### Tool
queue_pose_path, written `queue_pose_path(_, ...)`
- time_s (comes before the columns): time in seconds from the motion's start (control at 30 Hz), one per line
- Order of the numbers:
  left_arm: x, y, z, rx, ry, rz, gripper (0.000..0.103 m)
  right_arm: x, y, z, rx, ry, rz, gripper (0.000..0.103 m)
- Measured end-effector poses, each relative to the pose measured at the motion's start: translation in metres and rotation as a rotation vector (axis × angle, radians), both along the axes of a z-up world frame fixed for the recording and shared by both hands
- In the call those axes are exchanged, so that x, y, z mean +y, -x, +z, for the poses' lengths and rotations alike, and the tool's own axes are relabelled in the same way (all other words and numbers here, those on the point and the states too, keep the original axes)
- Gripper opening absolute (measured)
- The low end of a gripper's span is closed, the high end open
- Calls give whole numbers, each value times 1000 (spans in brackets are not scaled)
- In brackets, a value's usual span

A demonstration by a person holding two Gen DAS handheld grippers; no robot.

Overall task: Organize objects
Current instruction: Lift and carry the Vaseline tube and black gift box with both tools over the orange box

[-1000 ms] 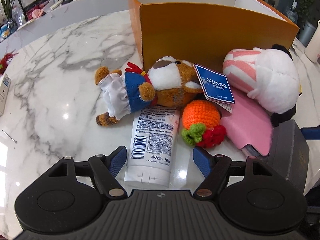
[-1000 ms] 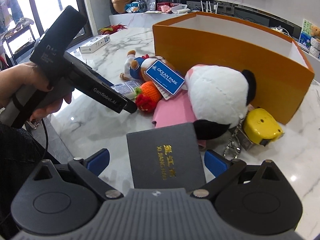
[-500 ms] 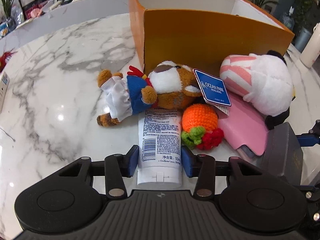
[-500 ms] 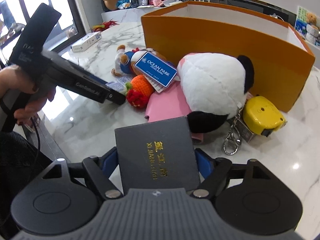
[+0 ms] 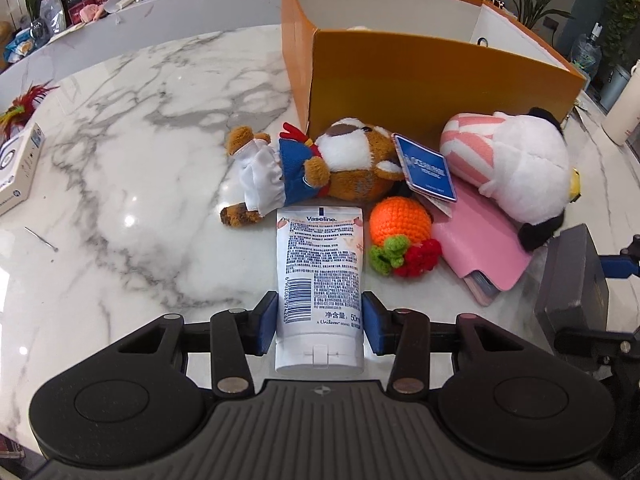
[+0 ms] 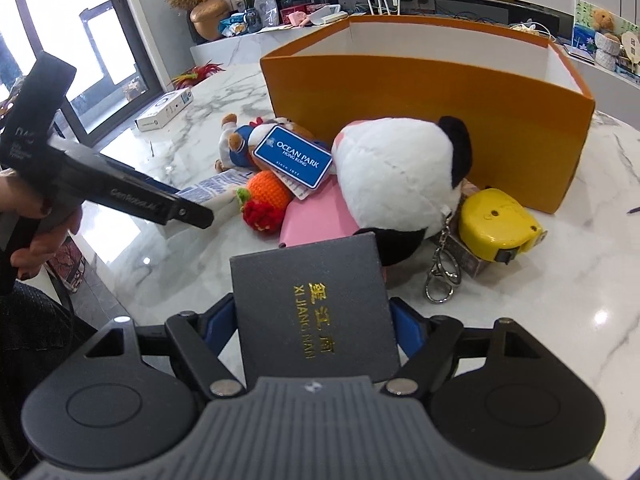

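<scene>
My left gripper (image 5: 319,322) is shut on a white Vaseline tube (image 5: 320,272), holding it near its cap end, pulled back from the pile. My right gripper (image 6: 312,326) is shut on a dark grey box with gold lettering (image 6: 312,304), which also shows at the right edge of the left wrist view (image 5: 572,276). In front of the open orange box (image 5: 420,68) lie a brown plush dog (image 5: 320,168), a crocheted orange (image 5: 398,226), a pink case (image 5: 480,248) and a white-and-pink plush panda (image 5: 516,168).
A yellow tape measure (image 6: 500,224) and a keyring (image 6: 440,276) lie right of the panda. A blue Ocean Park tag (image 6: 294,156) rests on the dog. A small white box (image 5: 16,172) sits at the marble table's left edge. The orange box's interior (image 6: 440,36) shows white walls.
Both grippers closed from open: the left onto the Vaseline tube, the right onto the dark grey box. The tube has since slid back, clear of the plush dog.
</scene>
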State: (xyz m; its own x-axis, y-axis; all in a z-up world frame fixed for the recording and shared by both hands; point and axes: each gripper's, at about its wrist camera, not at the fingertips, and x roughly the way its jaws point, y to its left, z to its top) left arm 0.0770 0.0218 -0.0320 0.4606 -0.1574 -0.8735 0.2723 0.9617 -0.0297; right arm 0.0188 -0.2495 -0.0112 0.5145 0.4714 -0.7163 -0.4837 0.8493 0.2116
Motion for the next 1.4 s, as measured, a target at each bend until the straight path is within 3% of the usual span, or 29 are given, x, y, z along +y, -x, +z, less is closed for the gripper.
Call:
queue_pose_path(0.3,-2,22,36,-80,35,-16,51,-7,12,26,-54,-43,-14,80)
queue_pose_path(0.5,-12,29,73,-187,86,-47,51,-18,15,59,-131,-82,-34,80)
queue_pose_path(0.73,-39,6,118,-291,130,-88,51,-41,-10,109,-207,-160,-93,80)
queue_pose_path(0.87,-58,-17,130,-314,121,-119,51,-44,-33,127,-241,-118,-112,80)
queue_pose_path(1.13,-87,-76,131,-349,126,-118,51,-45,-96,138,-252,-93,-148,80)
queue_pose_path(1.4,-101,-158,97,-301,142,-58,51,-36,-175,106,-220,-15,-241,80)
